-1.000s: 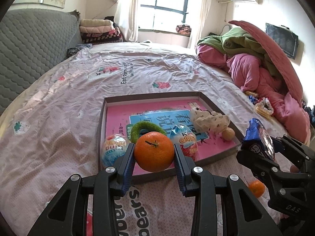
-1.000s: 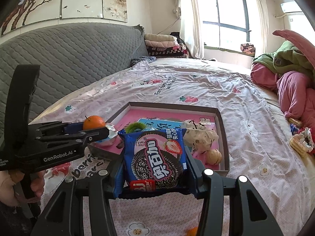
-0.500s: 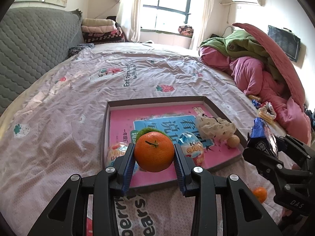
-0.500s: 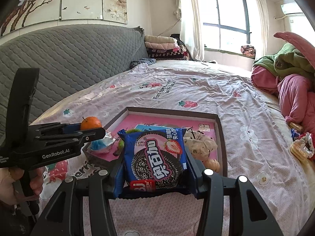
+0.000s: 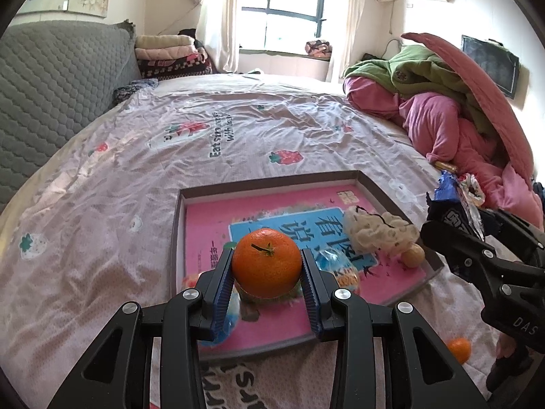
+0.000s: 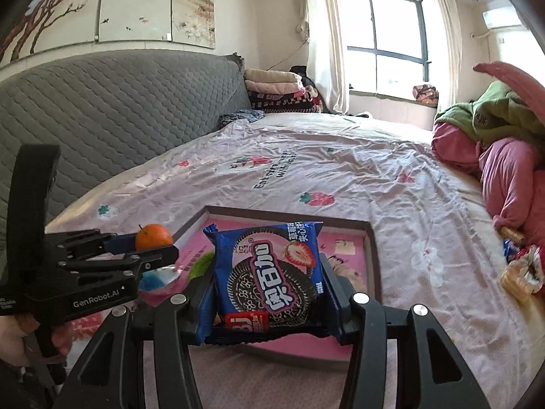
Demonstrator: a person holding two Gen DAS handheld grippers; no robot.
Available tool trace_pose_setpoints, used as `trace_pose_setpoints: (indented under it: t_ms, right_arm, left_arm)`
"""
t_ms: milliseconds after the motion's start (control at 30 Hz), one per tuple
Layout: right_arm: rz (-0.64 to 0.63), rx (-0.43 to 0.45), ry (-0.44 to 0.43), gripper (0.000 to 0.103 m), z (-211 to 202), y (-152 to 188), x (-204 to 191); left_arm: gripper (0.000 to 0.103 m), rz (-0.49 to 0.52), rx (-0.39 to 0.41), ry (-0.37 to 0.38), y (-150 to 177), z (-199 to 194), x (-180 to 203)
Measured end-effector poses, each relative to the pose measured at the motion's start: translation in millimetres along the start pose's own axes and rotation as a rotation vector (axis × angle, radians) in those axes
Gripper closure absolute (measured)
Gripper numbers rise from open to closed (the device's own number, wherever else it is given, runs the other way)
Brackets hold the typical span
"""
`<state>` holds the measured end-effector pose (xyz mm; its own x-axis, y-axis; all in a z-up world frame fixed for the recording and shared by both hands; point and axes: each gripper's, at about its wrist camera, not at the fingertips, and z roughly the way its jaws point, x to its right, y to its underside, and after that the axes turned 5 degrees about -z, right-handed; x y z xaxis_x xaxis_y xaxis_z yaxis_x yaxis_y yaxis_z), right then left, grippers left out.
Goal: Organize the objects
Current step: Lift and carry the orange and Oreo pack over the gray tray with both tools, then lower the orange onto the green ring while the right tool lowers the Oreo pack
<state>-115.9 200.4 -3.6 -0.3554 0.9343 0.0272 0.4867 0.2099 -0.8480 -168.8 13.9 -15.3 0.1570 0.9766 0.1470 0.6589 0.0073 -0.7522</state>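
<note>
Now both my loads have come forward over the tray [image 5: 366,179]: left tongs [image 5: 267,267] pinch the orange [image 5: 266,263], right tongs [image 6: 269,293] clamp the biscuits [image 6: 269,272]; next, releasing.

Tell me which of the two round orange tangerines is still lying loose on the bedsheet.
The smaller-looking tangerine at the lower right, outside the tray. The other tangerine is clamped in the left gripper above the tray.

Glossy plastic cookie packet [image 6: 269,272], dimpled orange [image 5: 266,267]
</note>
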Motion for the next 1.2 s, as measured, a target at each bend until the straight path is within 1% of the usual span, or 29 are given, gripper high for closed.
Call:
trace_pose_setpoints:
  t_ms: [233,400,500,567,800,867,933,1033,1200]
  right_arm:
    - [-0.022,0.008,0.032,0.052,10,-8,5]
    - [-0.017,-0.002,0.040,0.052,21,-10,10]
    - [-0.020,-0.022,0.048,0.051,30,-9,14]
    - [-0.016,-0.034,0.051,0.052,36,-9,17]
    - [0.000,-0.037,0.047,0.051,42,-9,23]
    - [0.001,-0.048,0.043,0.051,44,-8,23]
    - [-0.006,-0.068,0.038,0.051,48,-5,22]
    - [-0.013,-0.093,0.034,0.051,54,-1,21]
    - [-0.007,-0.150,0.041,0.051,66,9,21]
  left_arm:
    - [0.064,-0.012,0.008,-0.004,-13,8,-6]
    - [0.064,-0.021,0.013,-0.006,-16,16,-12]
    - [0.064,-0.039,-0.003,-0.018,-16,27,-19]
    - [0.064,-0.054,-0.021,-0.013,-16,34,-24]
    - [0.064,-0.061,-0.049,-0.017,-21,52,-31]
    - [0.064,-0.052,-0.056,-0.025,-22,57,-30]
    - [0.064,-0.052,-0.090,-0.023,-20,66,-28]
    - [0.064,-0.030,-0.112,-0.026,-14,75,-22]
    - [0.064,-0.001,-0.120,-0.014,-7,82,-14]
